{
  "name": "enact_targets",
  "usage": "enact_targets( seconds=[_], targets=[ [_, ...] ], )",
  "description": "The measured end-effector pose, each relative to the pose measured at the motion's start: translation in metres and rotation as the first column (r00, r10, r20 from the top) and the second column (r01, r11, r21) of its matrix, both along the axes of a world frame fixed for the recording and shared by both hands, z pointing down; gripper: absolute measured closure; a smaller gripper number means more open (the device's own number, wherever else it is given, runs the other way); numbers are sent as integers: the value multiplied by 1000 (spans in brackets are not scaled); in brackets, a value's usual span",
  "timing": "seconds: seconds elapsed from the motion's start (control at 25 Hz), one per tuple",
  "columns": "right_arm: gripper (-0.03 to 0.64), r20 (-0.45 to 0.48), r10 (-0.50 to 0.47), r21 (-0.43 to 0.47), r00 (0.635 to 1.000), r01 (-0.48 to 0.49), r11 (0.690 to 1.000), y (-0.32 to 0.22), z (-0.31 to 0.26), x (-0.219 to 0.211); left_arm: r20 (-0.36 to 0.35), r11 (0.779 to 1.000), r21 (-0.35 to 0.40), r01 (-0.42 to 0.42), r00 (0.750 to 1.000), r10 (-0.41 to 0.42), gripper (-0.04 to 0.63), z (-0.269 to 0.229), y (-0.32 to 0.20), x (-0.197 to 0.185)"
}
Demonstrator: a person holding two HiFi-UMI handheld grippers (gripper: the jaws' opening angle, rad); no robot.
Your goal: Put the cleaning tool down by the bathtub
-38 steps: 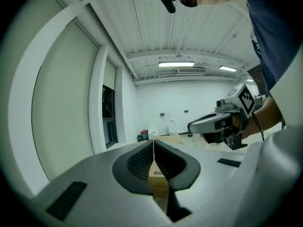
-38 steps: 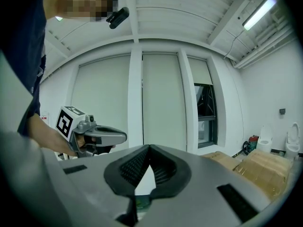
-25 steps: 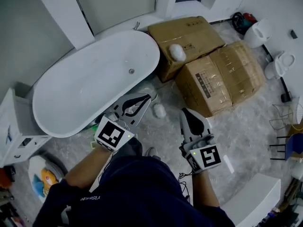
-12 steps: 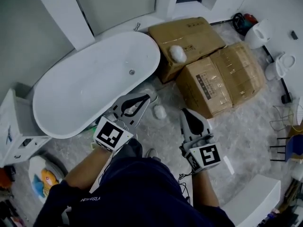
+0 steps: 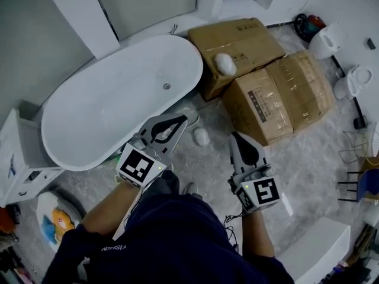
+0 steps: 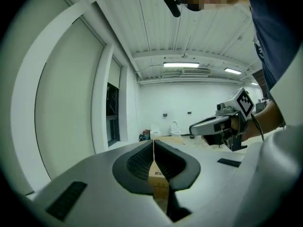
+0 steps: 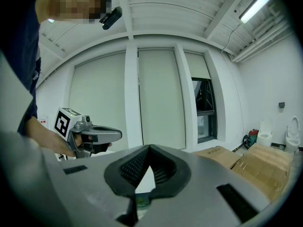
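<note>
Little has changed in the last second: the left gripper (image 5: 177, 123) and right gripper (image 5: 238, 139) hang by the tub (image 5: 112, 114), fingers together and empty. A white lump (image 5: 201, 137), likely the tool, lies on the floor (image 5: 207, 165) beside the tub, so the task looks done.

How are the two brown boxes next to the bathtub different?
The far box has a white fluffy lump on top; the near box carries nothing. The near box is shiny with clear tape; the far box looks plain. Both are brown cardboard, sitting side by side on the floor.
</note>
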State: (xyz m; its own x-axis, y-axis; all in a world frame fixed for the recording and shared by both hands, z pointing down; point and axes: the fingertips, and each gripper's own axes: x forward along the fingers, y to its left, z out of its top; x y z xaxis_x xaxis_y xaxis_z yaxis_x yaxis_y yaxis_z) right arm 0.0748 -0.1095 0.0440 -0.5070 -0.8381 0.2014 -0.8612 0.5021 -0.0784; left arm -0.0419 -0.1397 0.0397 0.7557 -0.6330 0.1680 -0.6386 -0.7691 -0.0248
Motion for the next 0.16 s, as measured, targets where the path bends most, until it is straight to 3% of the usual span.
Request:
enact_targets(
  seconds=[0.16],
  targets=[
    [615,2,2,-3,1000,-2,1000,-5,1,-3,2,1000,1,-1,1000,1,560,1,-5,-4]
  ],
)
